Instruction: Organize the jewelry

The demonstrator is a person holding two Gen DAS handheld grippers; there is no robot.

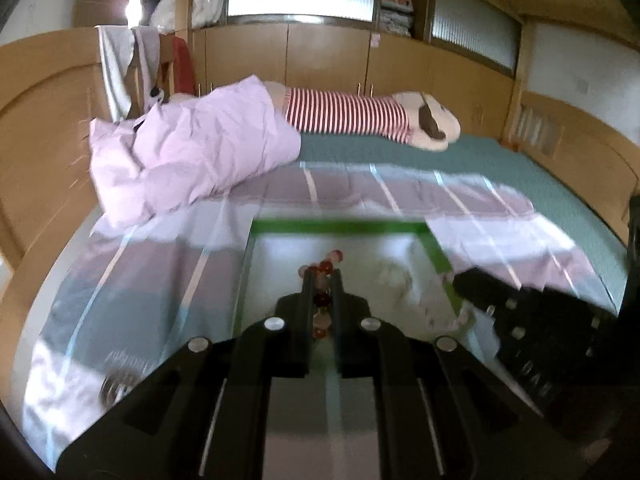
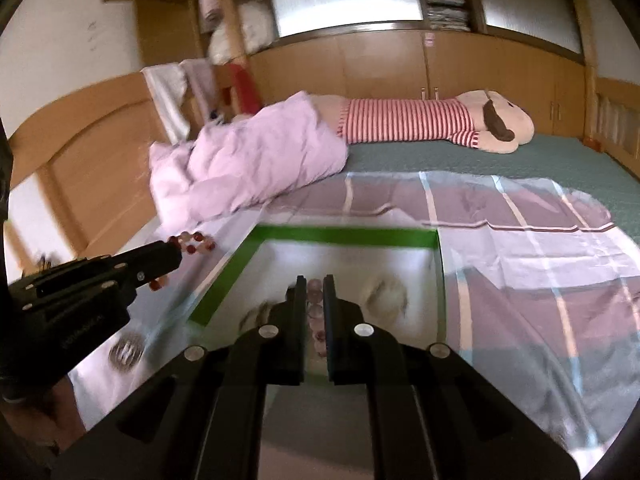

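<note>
Left gripper (image 1: 322,280) fingers pinch red bead bracelet (image 1: 322,268), carried toward green-rimmed tray (image 1: 340,227) ahead for sorting. Right gripper (image 2: 311,286) fingers narrow around pale bead bracelet (image 2: 315,300), over the same tray.

You have a crumpled pink quilt (image 1: 192,160) lying on the green bed (image 1: 500,168), touching a long plush doll (image 2: 432,122) in a red-striped shirt. Wooden cupboards (image 1: 328,56) stand behind them, with frosted glass panels (image 2: 344,0) above.
</note>
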